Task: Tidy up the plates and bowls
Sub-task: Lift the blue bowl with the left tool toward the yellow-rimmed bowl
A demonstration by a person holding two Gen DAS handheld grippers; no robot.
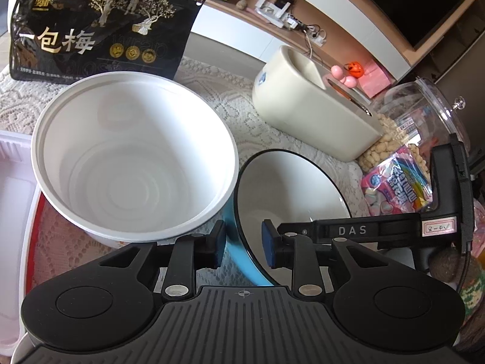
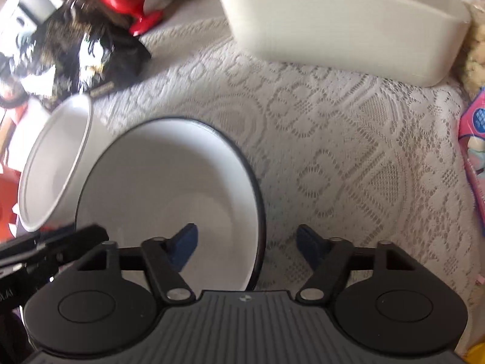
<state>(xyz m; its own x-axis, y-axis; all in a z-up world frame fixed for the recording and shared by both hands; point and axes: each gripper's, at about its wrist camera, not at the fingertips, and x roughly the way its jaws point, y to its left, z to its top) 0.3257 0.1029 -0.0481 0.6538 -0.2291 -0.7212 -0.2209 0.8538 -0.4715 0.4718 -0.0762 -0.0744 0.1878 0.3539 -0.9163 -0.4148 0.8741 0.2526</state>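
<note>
Left fingers (image 1: 219, 250) straddling blue bowl (image 1: 242, 268) rim, unclamped

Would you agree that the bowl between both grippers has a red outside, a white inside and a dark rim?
Not quite: the bowl's outside is blue, not red, as the left wrist view shows near the left gripper. Its white inside and dark rim are right, and the right gripper straddles that rim.

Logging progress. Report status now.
Left gripper open, astride blue bowl rim. Right gripper open, astride same rim. White bowl close beside.
</note>
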